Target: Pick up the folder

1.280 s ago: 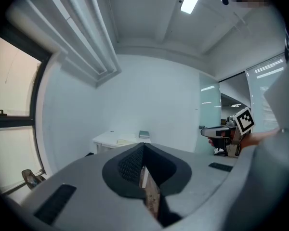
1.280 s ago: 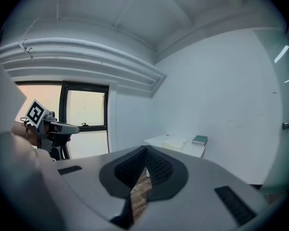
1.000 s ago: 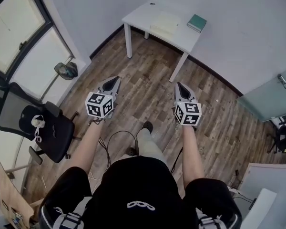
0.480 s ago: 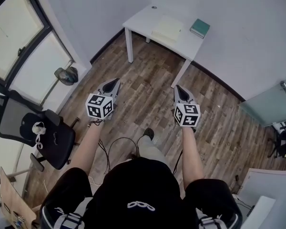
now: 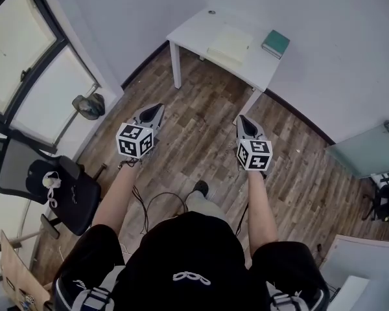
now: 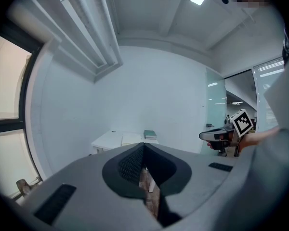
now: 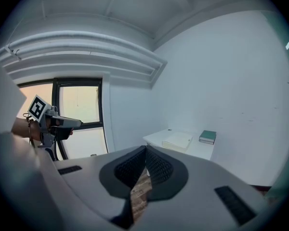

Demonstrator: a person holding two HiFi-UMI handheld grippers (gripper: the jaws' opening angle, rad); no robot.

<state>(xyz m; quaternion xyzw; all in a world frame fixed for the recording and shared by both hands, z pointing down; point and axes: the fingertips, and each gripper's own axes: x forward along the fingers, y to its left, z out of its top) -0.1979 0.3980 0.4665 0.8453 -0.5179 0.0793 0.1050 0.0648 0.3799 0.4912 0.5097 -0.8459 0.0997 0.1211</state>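
While a person stands on a wood-plank floor [image 5: 201, 128] in a small white-walled room, the camera on their head looks steeply down over their dark top and both outstretched forearms. Each hand holds a gripper out in front, side by side and well apart from each other. The left gripper [image 5: 158, 107] has its two jaws pressed fully together, with nothing caught between them. The right gripper [image 5: 241, 118] is the same, closed tight and empty. Each one carries a cube printed with black and white square markers. Both point toward a white table [image 5: 188, 30] that stands in the far corner against the wall, well apart from the jaw tips. The folder [image 5: 230, 45], pale cream, lies flat near the middle of the tabletop, untouched. A green book [image 5: 275, 44] lies to its right, close to the wall and not touching the folder. At the left side a large window [image 5: 26, 57] runs along the wall, and a black office chair [image 5: 52, 193] stands beside it with something white on the seat. A dark rounded object [image 5: 89, 102] sits on the floor by the wall below the window. A black cable [image 5: 157, 196] loops across the planks near the person's shoe.
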